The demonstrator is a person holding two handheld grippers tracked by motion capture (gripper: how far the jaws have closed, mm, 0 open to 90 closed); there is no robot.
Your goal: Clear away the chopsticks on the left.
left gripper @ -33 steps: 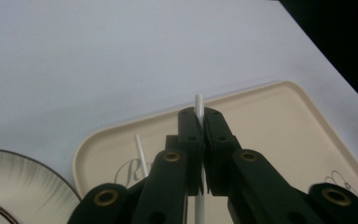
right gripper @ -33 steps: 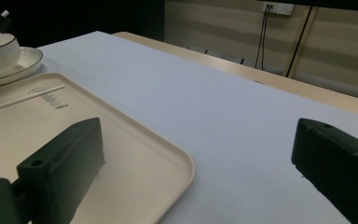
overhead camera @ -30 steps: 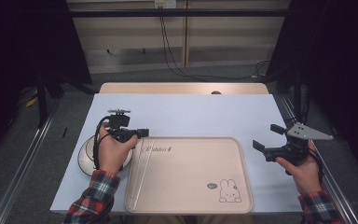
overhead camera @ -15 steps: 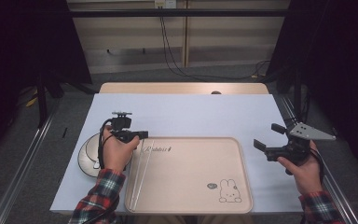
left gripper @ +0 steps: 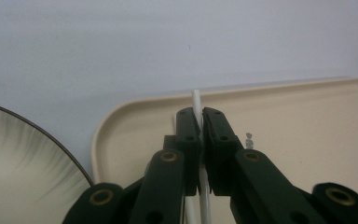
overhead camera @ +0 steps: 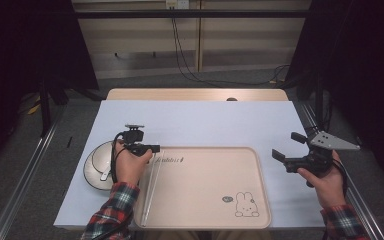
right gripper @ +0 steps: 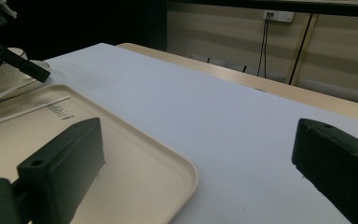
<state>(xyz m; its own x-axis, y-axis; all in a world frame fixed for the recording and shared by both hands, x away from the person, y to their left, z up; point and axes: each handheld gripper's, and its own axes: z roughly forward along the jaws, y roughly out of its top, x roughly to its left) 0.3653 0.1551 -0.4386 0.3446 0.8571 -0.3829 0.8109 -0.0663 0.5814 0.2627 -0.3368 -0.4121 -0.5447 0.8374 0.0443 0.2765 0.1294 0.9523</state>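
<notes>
**Left jaws closed on a white stick at the tray's near-left corner**

Now we see the left hand-held gripper [overhead camera: 152, 148] with its jaws pressed together on a thin white stick [left gripper: 197, 103], which runs up between them in the left gripper view. A second white stick [left gripper: 191, 212] lies just beside it lower down, partly hidden by the jaws. From the high view, the sticks [overhead camera: 152, 185] lie along the left edge of the beige tray [overhead camera: 260, 200], which sits on the white-covered counter [overhead camera: 200, 122]. A printed rabbit [overhead camera: 245, 204] marks the tray's lower right part.

Just left of the tray stands a round plate [overhead camera: 94, 165], with something lying in it that we cannot make out; the left hand and its sleeve cover part of the plate. In the left gripper view the plate's rim [left gripper: 37, 128] is cut off by the frame.

Well apart, off the tray's right edge, the right hand-held gripper [overhead camera: 289, 148] hovers above the counter with its jaws wide apart and nothing between them. In the right gripper view its two blurred black jaws frame the tray's corner [right gripper: 186, 175], and the left hand-held gripper [right gripper: 23, 65] shows far off. Small print on the tray [overhead camera: 172, 160] is too fine for us to read.
</notes>
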